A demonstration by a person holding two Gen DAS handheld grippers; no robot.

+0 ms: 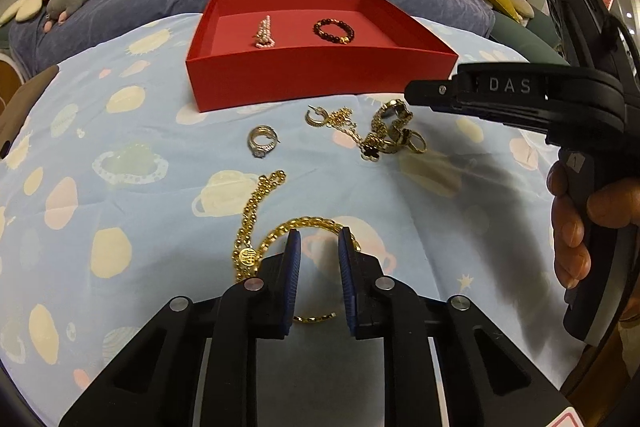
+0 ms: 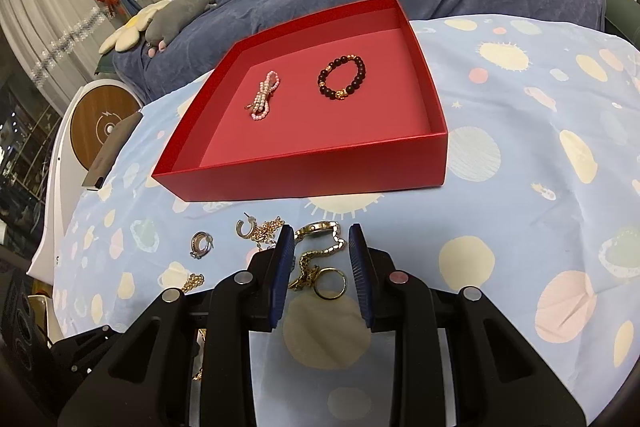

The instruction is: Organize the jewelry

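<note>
- Jewelry lying loose on patterned blue cloth (image 1: 80, 187), part of it already sorted into red box (image 1: 320, 83).
- Nearest, left wrist view, 6 o'clock: left gripper (image 1: 319, 247) set down over gold chain bracelet (image 1: 308, 223); blue pads either side of the chain's arc, a narrow gap between them, chain not visibly pinched yet. Jaws standing partly open, nothing gripped.
- Just at 9 o'clock of those pads: gold bead necklace (image 1: 256, 203) with round pendant, running up toward 12 o'clock.
- Middle distance, 12 o'clock: silver rings (image 1: 262, 143) alone; at 1 o'clock a tangled gold pile (image 1: 384, 135) of hoop earring, fine chain, watch, rings.
- Right gripper (image 2: 318, 239) hanging above that pile; jaws partly open, empty, a gold ring (image 2: 330, 283) and watch (image 2: 318, 230) seen on the cloth between them, untouched as far as visible. Held by a hand (image 1: 576, 227) at 3 o'clock of the left view.
- Far, 12 o'clock: red box holding pink-white bead strand (image 2: 262, 95) at its left and dark bead bracelet (image 2: 342, 77) at its right; near half of floor bare.
- Step judged in hand: picking up the chain bracelet with the left gripper. Roughly two pieces stowed, most still out.
- Next move, as a judgement: close fully on one link run, lift clear without dragging the bead necklace touching it, carry toward 12 o'clock over the box's front wall, lay in the bare floor area.
</note>
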